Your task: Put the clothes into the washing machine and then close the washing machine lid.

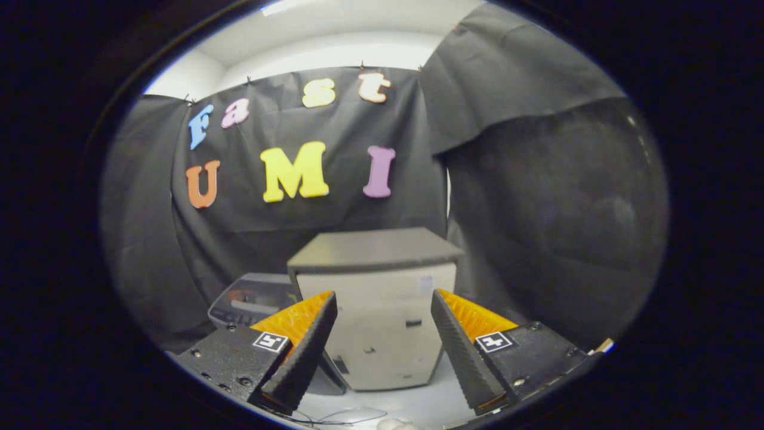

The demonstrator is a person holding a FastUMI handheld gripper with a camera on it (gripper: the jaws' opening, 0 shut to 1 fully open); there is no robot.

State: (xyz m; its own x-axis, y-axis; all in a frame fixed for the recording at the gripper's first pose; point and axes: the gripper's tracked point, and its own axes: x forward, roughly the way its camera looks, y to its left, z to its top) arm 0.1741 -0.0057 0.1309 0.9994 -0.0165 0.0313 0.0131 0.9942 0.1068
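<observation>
The jaws (382,352) stand wide apart, with nothing between the two fingers (301,352) but open air. They hover above a pale desk (430,406) and point straight at the washing machine (376,310), which sits on the desk just ahead of them and shows in the gap between them.

The washing machine is a small boxy unit with a light body and a flat dark lid (373,248) on top. The lid lies level and looks shut, though the seam is hard to make out. A few small dark marks and slots show on the face turned toward the jaws; what they are cannot be told.

To the left of the machine, partly hidden behind the left finger, sits a rounded grey device (253,301) with a dark sloping panel. It is close beside the machine, but whether the two touch cannot be told.

On the desk near the fingers, a thin dark wire (346,415) loops across the surface, and a small pale soft lump (394,424) lies just beside it; it is too cut off to say whether this is the clothes.

Black cloth (537,209) hangs behind and to the right of the machine as the wall.
</observation>
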